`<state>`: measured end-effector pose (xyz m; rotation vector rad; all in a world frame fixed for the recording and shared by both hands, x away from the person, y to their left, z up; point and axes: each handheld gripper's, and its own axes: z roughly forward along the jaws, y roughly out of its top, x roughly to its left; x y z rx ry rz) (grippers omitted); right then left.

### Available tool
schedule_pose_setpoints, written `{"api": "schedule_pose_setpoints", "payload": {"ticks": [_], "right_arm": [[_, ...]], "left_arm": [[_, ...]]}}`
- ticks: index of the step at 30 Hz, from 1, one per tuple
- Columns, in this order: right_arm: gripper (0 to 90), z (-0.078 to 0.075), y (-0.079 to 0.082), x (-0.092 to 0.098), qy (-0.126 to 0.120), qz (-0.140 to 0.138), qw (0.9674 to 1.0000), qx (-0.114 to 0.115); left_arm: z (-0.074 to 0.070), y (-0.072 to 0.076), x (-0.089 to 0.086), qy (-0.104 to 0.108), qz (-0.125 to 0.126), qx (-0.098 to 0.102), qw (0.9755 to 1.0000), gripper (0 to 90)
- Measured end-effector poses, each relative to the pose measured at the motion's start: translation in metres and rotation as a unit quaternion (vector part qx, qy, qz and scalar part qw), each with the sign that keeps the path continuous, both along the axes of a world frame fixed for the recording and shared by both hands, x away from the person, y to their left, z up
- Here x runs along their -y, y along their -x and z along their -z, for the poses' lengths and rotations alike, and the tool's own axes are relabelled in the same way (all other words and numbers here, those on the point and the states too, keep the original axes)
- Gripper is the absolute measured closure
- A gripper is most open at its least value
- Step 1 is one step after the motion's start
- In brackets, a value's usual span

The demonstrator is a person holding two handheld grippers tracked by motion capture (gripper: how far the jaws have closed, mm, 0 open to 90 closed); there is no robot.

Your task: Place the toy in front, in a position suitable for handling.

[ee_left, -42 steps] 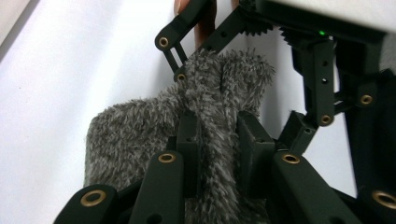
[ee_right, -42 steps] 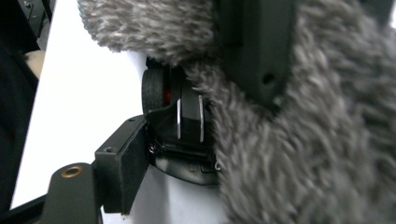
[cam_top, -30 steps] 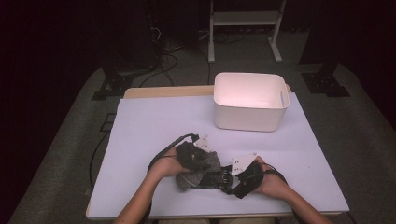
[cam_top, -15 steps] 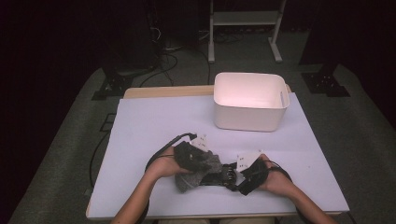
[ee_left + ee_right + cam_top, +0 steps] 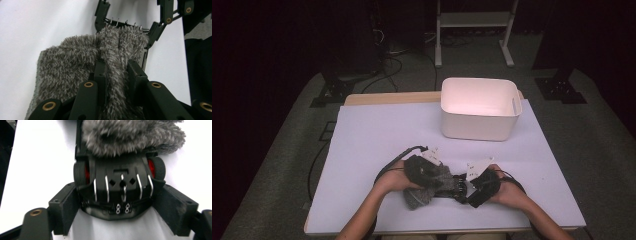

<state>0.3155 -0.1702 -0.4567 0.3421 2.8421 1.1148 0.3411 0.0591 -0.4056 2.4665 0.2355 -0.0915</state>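
Note:
A grey fuzzy cloth (image 5: 422,194) lies bunched near the table's front edge, draped over one end of a black toy car (image 5: 457,186). My left gripper (image 5: 441,181) reaches in from the left. In the left gripper view it (image 5: 116,66) is shut on a raised fold of the cloth (image 5: 67,62). My right gripper (image 5: 462,189) comes in from the right. In the right gripper view it (image 5: 120,202) has a jaw against each side of the car (image 5: 122,177), which has red wheel hubs and metal wires. The cloth (image 5: 132,135) hides the car's far end.
A white plastic bin (image 5: 477,125) stands at the back right of the pale table (image 5: 377,130), well beyond both hands. White paper tags (image 5: 432,154) stick up from the grippers. Cables loop beside each hand. Dark floor surrounds the table.

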Motion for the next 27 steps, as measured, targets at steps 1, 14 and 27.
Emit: {"api": "schedule_pose_setpoints", "payload": {"ticks": [1, 14, 27], "right_arm": [[19.3, -0.001, 0.0, -0.001, 0.003, 0.001, 1.0, -0.004], [17.9, -0.012, 0.0, 0.008, -0.016, 0.005, 0.9987, -0.049], [18.4, -0.029, -0.021, 0.003, -0.03, 0.002, 0.9963, -0.081]], "left_arm": [[0.0, 0.0, 0.0, 0.001, -0.001, 0.0, 1.0, 73.0], [0.002, 0.01, -0.006, 0.005, 0.002, 0.015, 0.9999, 72.9], [0.002, 0.012, -0.005, 0.003, 0.003, 0.018, 0.9998, 72.9]]}}
